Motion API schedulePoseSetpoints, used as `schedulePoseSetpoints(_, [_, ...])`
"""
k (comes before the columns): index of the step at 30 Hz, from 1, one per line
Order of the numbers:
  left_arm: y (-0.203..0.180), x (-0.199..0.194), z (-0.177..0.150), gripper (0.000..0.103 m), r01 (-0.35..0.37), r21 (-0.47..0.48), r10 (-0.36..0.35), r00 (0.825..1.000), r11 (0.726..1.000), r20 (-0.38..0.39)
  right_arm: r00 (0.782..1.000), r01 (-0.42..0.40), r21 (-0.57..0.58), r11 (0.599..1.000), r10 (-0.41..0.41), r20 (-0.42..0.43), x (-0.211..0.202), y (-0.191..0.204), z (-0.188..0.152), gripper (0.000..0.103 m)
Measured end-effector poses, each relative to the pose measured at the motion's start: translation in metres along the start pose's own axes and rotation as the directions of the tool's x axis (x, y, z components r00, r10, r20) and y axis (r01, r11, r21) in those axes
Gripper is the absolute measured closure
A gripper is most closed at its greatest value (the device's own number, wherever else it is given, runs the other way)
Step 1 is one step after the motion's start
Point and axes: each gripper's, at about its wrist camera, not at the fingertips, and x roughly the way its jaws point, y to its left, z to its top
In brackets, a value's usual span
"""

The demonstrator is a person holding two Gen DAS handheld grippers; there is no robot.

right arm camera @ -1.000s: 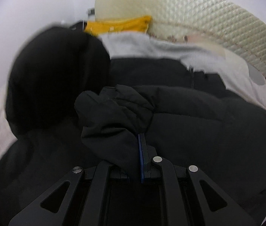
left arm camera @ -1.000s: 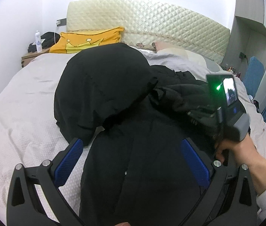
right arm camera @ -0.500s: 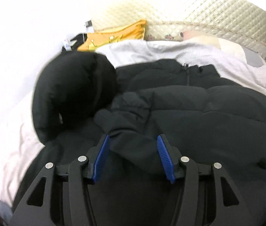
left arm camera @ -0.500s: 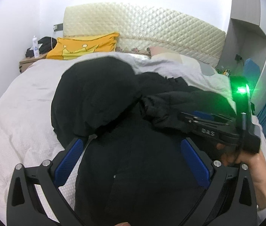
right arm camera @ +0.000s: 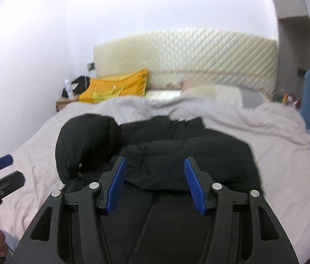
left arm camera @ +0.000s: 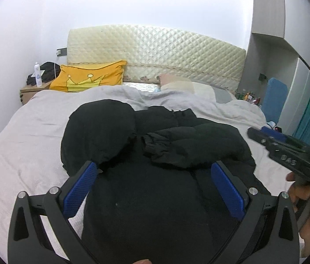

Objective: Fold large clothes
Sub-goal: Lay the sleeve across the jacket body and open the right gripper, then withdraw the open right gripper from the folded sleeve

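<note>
Since the earlier frame the right tool has let go of the black sleeve it was pinching, its jaws have just been opening, and it has drawn back and up from the garment; nothing sits between its blue pads now. Both views also show more of the wall and headboard than before, the left tool having lifted as well. The left tool stands released, jaws wide, hovering above the lower body of the black padded jacket without gripping it. The jacket lies on the bed, on a pale grey cover, front zip facing up in the right wrist view. Its released sleeve lies folded across the chest, cuff pointing toward the hood, which bulges at the jacket's left side in both views. A yellow cushion with a crown print leans at the head of the bed, near a bedside cabinet carrying a white bottle. A person's hand holds the right tool's grip at the right edge of the left wrist view.
</note>
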Motion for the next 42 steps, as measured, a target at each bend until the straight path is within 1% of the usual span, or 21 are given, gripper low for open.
schedulePoseSetpoints(7, [-0.013, -0.008, -0.014, 0.000, 0.015, 0.016, -0.015, 1.000, 1.000, 0.002, 0.996, 0.011, 0.062, 0.998, -0.016, 0.085, -0.053, -0.013, -0.020, 0.046])
schedulePoseSetpoints(9, [-0.014, -0.007, -0.019, 0.000, 0.014, 0.020, -0.014, 1.000, 1.000, -0.004, 0.994, 0.010, 0.083, 0.997, -0.019, 0.108, -0.063, -0.017, -0.028, 0.043])
schedulePoseSetpoints(13, [-0.014, -0.006, -0.030, 0.000, 0.008, 0.029, -0.008, 1.000, 1.000, -0.009, 0.990, 0.017, 0.104, 0.994, -0.031, 0.139, -0.079, -0.021, -0.046, 0.042])
schedulePoseSetpoints(16, [-0.010, -0.005, -0.035, 0.000, 0.017, 0.017, -0.017, 1.000, 1.000, -0.010, 0.988, 0.020, 0.124, 0.992, -0.039, 0.148, -0.085, -0.023, -0.061, 0.042])
schedulePoseSetpoints(19, [-0.008, -0.004, -0.040, 0.000, 0.008, 0.029, -0.007, 1.000, 1.000, -0.005, 0.986, 0.028, 0.125, 0.992, -0.048, 0.158, -0.087, -0.022, -0.076, 0.042])
schedulePoseSetpoints(23, [0.000, 0.005, -0.046, 0.000, 0.030, 0.010, -0.030, 0.999, 1.000, -0.027, 0.992, 0.016, 0.147, 0.989, -0.035, 0.125, -0.078, -0.028, -0.091, 0.040])
schedulePoseSetpoints(25, [0.011, 0.013, -0.046, 0.000, 0.047, -0.017, -0.048, 0.998, 0.999, -0.047, 0.994, 0.019, 0.150, 0.988, -0.035, 0.100, -0.070, -0.030, -0.094, 0.040])
schedulePoseSetpoints(27, [0.026, 0.021, -0.044, 0.000, 0.052, -0.057, -0.056, 0.996, 0.997, -0.070, 0.995, 0.012, 0.161, 0.987, -0.028, 0.093, -0.068, -0.032, -0.095, 0.039])
schedulePoseSetpoints(28, [0.035, 0.025, -0.042, 0.000, 0.053, -0.082, -0.059, 0.995, 0.995, -0.076, 0.995, 0.011, 0.163, 0.987, -0.027, 0.093, -0.068, -0.032, -0.096, 0.037])
schedulePoseSetpoints(30, [0.056, 0.031, -0.037, 0.000, 0.024, -0.130, -0.035, 0.996, 0.991, -0.082, 0.995, 0.015, 0.161, 0.987, -0.030, 0.094, -0.068, -0.031, -0.097, 0.034])
schedulePoseSetpoints(33, [0.087, 0.037, -0.028, 0.000, -0.061, -0.168, 0.048, 0.996, 0.984, -0.077, 0.996, 0.004, 0.156, 0.988, -0.017, 0.082, -0.066, -0.030, -0.100, 0.033])
schedulePoseSetpoints(35, [0.108, 0.043, -0.024, 0.000, -0.124, -0.180, 0.111, 0.990, 0.976, -0.083, 0.997, 0.003, 0.153, 0.988, -0.014, 0.074, -0.065, -0.029, -0.101, 0.033])
schedulePoseSetpoints(36, [0.121, 0.049, -0.022, 0.000, -0.161, -0.184, 0.145, 0.985, 0.970, -0.097, 0.997, 0.003, 0.153, 0.988, -0.014, 0.072, -0.064, -0.029, -0.103, 0.033])
schedulePoseSetpoints(37, [0.129, 0.054, -0.022, 0.000, -0.176, -0.190, 0.157, 0.982, 0.966, -0.108, 0.998, 0.003, 0.152, 0.988, -0.013, 0.068, -0.063, -0.029, -0.103, 0.033])
schedulePoseSetpoints(40, [0.159, 0.079, -0.021, 0.000, -0.197, -0.227, 0.158, 0.971, 0.954, -0.183, 0.999, 0.008, 0.149, 0.989, -0.016, 0.050, -0.057, -0.029, -0.104, 0.033])
schedulePoseSetpoints(41, [0.170, 0.092, -0.023, 0.000, -0.201, -0.253, 0.145, 0.964, 0.946, -0.223, 0.999, 0.010, 0.150, 0.989, -0.016, 0.043, -0.054, -0.029, -0.105, 0.033])
schedulePoseSetpoints(42, [0.177, 0.100, -0.025, 0.000, -0.198, -0.277, 0.130, 0.961, 0.940, -0.245, 0.999, 0.009, 0.151, 0.988, -0.014, 0.035, -0.052, -0.029, -0.106, 0.032])
